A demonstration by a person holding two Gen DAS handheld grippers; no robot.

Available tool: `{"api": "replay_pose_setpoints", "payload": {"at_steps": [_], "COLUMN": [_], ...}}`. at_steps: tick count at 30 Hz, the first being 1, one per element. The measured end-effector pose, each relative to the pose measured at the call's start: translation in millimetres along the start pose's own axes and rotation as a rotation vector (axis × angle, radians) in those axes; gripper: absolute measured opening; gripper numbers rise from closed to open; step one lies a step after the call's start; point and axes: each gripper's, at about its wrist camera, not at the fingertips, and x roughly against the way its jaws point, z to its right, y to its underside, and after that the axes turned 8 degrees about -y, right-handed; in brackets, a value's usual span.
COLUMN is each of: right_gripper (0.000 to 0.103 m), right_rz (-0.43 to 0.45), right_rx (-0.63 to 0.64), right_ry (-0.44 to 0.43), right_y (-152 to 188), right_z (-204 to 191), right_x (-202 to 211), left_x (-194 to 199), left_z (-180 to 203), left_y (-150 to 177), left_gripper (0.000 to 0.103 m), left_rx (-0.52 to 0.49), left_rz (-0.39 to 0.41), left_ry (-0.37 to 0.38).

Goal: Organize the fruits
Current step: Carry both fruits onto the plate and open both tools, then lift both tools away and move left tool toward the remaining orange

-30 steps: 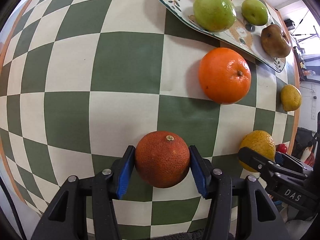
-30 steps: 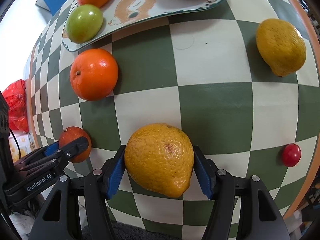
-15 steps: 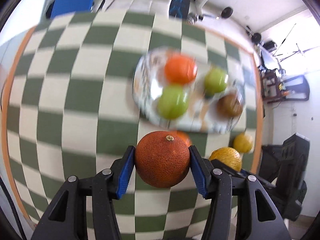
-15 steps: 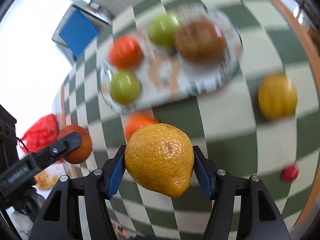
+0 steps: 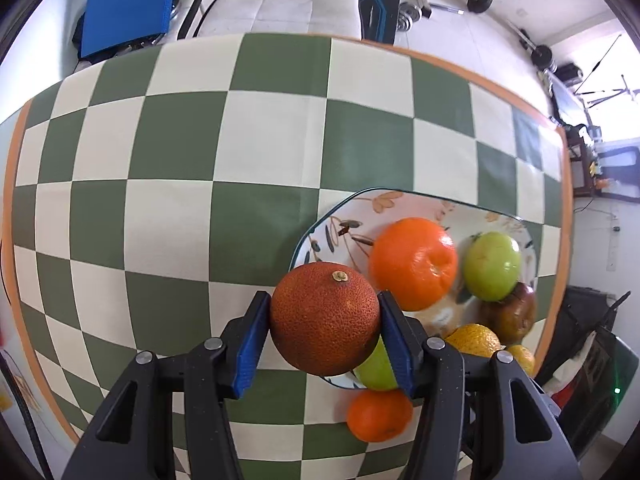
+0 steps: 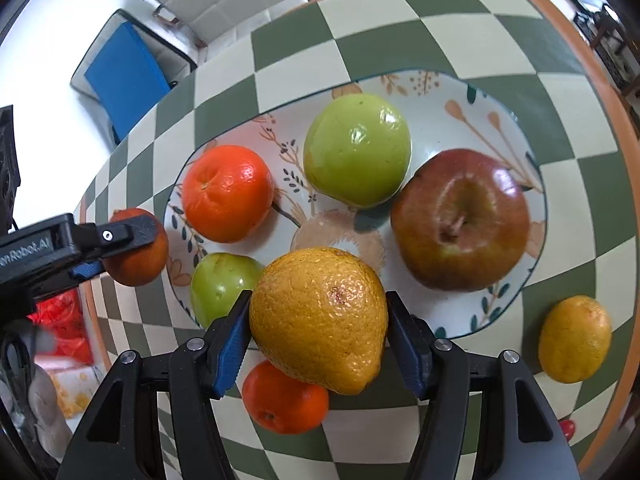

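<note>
Green-and-cream checkered tablecloth [image 5: 168, 184] under the floral plate [image 6: 460, 92], tiled floor [image 5: 288, 4] beyond; left gripper [image 5: 325, 330] clamped on a dark orange [image 5: 324, 318], right gripper [image 6: 318, 332] on a lemon [image 6: 320, 316].

Behind the dark orange [image 5: 325, 318] clamped between the left jaws, a green fruit [image 5: 374, 370] shows only as a sliver beside the right-hand jaw. Past that jaw, the yellow lemon [image 5: 474, 338] is mostly hidden. In the right wrist view, the lemon [image 6: 320, 320] between the jaws covers the plate's [image 6: 472, 128] near rim and part of a small green fruit [image 6: 220, 286]; a red speck [image 6: 567, 429] at the lower right is too small to identify.
</note>
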Motion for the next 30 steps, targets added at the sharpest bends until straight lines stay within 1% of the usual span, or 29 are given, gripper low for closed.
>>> {"api": "replay_pose_setpoints", "payload": {"at_steps": [3,4,5,6,7,8,9,12,13,14,15,17,19,23,25,27,30], "right_gripper": [0.068,0.072,0.076,0.079,0.081,0.081,0.081,0.082,0.086,0.094,0.096,0.096,0.096,0.097,0.097,0.097,0.097], "right_rz": [-0.007,-0.002,0.003,0.01,0.018,0.021,0.02,0.024,0.03,0.041,0.051,0.084,0.111,0.146,0.167,0.183,0.201], "right_rx": [-0.012,-0.01,-0.006,-0.001,0.003,0.005,0.005,0.024,0.037,0.055,0.071,0.111,0.149,0.21,0.232,0.237,0.233], "right_ry": [0.006,0.009,0.013,0.015,0.032,0.037,0.033,0.056,0.067,0.092,0.121,0.171,0.209,0.264,0.291,0.292,0.28], "right_y": [1.1,1.3,1.5,1.5,1.6,1.7,1.9,4.4,5.6,7.5,9.1,12.8,16.0,23.4,29.1,35.1,46.5], "right_z": [-1.4,-1.9,-3.0,-3.8,-4.6,-3.9,-3.8,-5.4,-6.2,-7.4,-8.6,-11.4,-13.1,-14.7,-14.2,-11.4,-6.1], "right_x": [-7.0,-6.6,-6.9,-4.7,-0.9,2.8,5.6,15.8,20.1,26.5,32.2,46.4,59.0,79.9,88.9,97.7,114.7], "left_x": [-4.5,-5.3,-5.0,-4.4,-3.6,-2.5,-2.0,1.7,4.0,7.1,10.7,19.1,29.1,42.6,52.9,63.9,81.9], "left_z": [2.9,3.1,3.0,3.4,4.2,6.1,7.3,5.8,5.0,3.9,3.2,5.7,6.2,10.4,14.0,17.9,22.9], "left_y": [-0.4,-0.3,0.0,0.1,1.0,2.2,2.8,8.7,11.3,14.5,18.1,29.3,45.3,71.0,84.5,97.9,118.8], "left_gripper": [0.052,0.052,0.056,0.063,0.069,0.08,0.085,0.085,0.085,0.085,0.085,0.085,0.085,0.085,0.085,0.085,0.085], "left_rx": [-0.007,-0.005,-0.003,-0.003,-0.007,-0.022,-0.033,-0.029,-0.025,-0.023,-0.023,-0.024,-0.016,-0.021,-0.019,-0.017,-0.013], "left_rz": [-0.003,-0.001,0.001,0.006,0.016,0.024,0.029,0.033,0.04,0.05,0.062,0.102,0.141,0.178,0.219,0.262,0.315], "left_ry": [-0.019,-0.027,-0.032,-0.025,-0.037,-0.062,-0.078,-0.083,-0.086,-0.09,-0.098,-0.126,-0.175,-0.164,-0.166,-0.173,-0.166]}}
